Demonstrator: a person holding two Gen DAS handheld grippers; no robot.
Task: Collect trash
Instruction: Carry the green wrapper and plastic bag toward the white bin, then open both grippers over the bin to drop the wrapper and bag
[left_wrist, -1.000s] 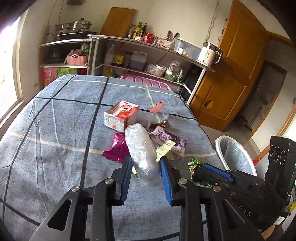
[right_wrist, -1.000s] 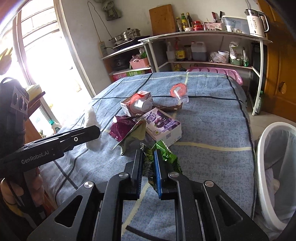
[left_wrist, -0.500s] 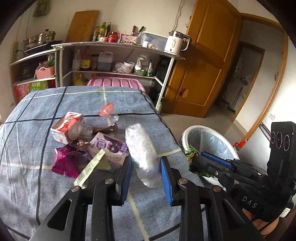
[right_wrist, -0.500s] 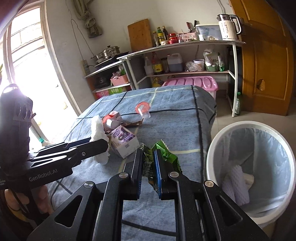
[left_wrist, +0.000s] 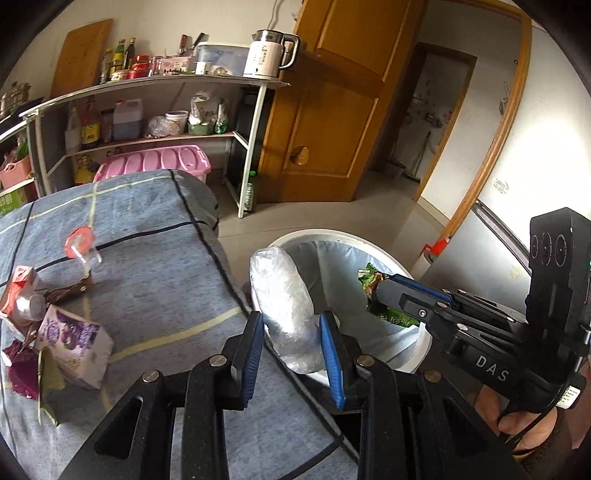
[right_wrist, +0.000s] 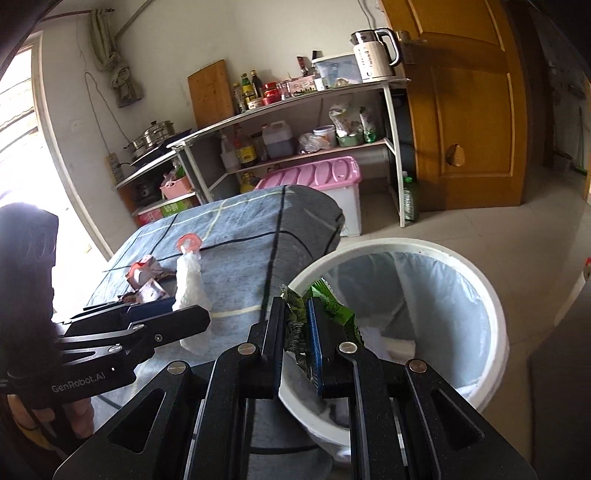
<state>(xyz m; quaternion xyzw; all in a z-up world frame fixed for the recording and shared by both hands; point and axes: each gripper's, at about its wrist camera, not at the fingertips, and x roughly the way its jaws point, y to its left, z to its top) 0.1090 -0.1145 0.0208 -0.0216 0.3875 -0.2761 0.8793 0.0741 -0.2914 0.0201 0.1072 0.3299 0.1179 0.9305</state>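
Observation:
My left gripper (left_wrist: 291, 328) is shut on a crumpled clear plastic bag (left_wrist: 284, 295) and holds it at the table's edge, just before the white trash bin (left_wrist: 424, 343). It also shows in the right wrist view (right_wrist: 188, 291). My right gripper (right_wrist: 297, 325) is shut on a green snack wrapper (right_wrist: 328, 306) over the near rim of the bin (right_wrist: 495, 332), which has a clear liner and some white trash inside. The wrapper also shows in the left wrist view (left_wrist: 373, 280).
On the blue checked tablecloth (left_wrist: 155, 266) lie a purple carton (left_wrist: 70, 343), a red and white carton (left_wrist: 18, 291), a magenta wrapper (left_wrist: 18, 373) and a red-lidded cup (left_wrist: 79, 240). A shelf rack (left_wrist: 255, 140), a pink storage box (right_wrist: 314, 177) and a wooden door (right_wrist: 465, 110) stand behind.
Both grippers have swung right from over the table to the bin with their loads. The right gripper now holds the wrapper over the bin's rim.

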